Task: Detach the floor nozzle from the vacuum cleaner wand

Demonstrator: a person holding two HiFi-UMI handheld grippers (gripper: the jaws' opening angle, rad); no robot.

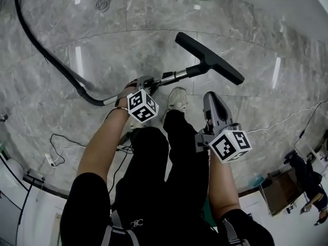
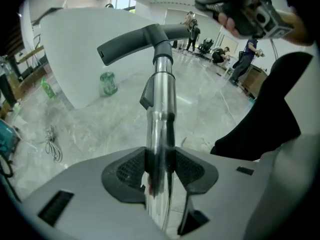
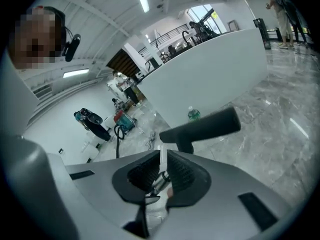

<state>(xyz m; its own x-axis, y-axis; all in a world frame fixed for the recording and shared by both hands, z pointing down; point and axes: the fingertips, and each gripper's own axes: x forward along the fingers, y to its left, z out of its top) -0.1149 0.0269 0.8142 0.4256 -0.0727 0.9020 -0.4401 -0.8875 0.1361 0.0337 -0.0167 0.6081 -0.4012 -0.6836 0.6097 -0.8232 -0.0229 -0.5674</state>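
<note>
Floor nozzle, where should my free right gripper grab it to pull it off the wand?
Probably the short round neck behind the long bar of the floor nozzle, coming from your right side. It looks narrow enough for the right gripper, now shut, while the left gripper holds the wand.

Left gripper (image 1: 150, 81): on bare left forearm (image 1: 102, 142), angled steeply down, jaws clamped on the metal wand tube (image 2: 160, 119).
Right gripper (image 1: 210, 96): on bare right forearm (image 1: 221, 188), jaws pressed together, nothing held.
</note>
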